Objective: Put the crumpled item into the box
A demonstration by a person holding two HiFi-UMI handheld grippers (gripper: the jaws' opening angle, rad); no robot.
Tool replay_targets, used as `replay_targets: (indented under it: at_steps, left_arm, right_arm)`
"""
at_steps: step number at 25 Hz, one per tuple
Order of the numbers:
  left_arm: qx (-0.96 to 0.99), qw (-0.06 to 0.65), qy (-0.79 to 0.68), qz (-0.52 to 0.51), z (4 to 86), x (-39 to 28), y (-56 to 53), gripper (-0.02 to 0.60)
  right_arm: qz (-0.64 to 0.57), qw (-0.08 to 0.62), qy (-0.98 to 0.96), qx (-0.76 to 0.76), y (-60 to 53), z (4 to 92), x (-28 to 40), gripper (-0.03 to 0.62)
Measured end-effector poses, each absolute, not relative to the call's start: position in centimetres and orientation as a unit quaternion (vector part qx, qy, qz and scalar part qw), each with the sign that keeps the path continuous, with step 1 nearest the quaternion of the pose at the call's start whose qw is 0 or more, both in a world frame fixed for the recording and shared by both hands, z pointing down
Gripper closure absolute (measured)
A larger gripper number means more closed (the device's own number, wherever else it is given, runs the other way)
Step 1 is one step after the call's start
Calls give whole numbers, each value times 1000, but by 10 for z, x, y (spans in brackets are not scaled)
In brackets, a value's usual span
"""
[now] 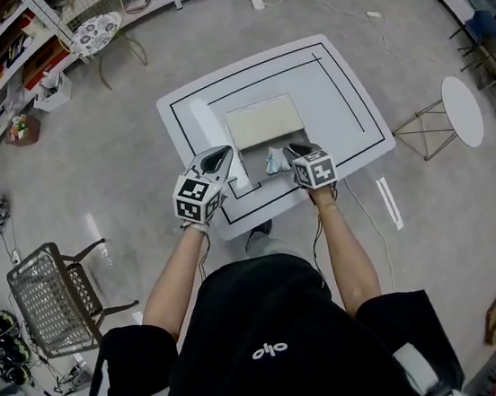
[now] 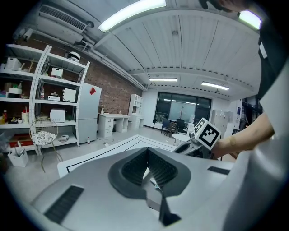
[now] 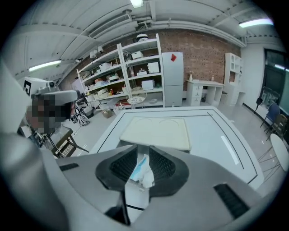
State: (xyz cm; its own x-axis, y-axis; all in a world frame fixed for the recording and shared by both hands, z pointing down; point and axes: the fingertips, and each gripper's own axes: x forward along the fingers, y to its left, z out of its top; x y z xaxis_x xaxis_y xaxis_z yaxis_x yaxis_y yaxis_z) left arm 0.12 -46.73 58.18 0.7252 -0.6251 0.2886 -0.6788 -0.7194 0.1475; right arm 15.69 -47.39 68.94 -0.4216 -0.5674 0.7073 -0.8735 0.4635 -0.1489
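White and pale blue, the crumpled item (image 3: 142,170) is gripped between the closed fingers of the right gripper (image 3: 143,151). It sits over the near part of the white surface (image 1: 345,107), just beside the near edge of the flat beige box (image 1: 263,122). The left gripper (image 1: 217,159) hovers close by on the left, its fingers shut together with nothing between them.

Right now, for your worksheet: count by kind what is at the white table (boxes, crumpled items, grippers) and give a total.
box: 1
crumpled item: 1, held between the right gripper's jaws
grippers: 2, the left gripper and the right gripper
Total: 4
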Motion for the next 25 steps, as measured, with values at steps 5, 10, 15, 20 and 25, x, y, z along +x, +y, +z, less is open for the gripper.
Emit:
replay_targets:
  at_steps: [5, 10, 15, 20, 25]
  left_arm:
    - [926, 111, -347, 103, 571, -3, -452, 577]
    - [929, 99, -343, 98, 559, -9, -432, 577]
    - [933, 88, -336, 91, 551, -14, -412, 577]
    - [938, 77, -328, 86, 543, -18, -385, 577]
    - [941, 69, -322, 81, 537, -22, -351, 577]
  right_arm:
    - [220, 257, -809, 481, -464, 640, 156, 551]
    - [183, 226, -813, 504, -443, 599, 154, 583]
    - [161, 200, -816, 517, -417, 572, 149, 583]
    - [145, 186, -816, 527, -386, 557, 144, 585]
    - [138, 179, -814, 534, -348, 552, 143, 585]
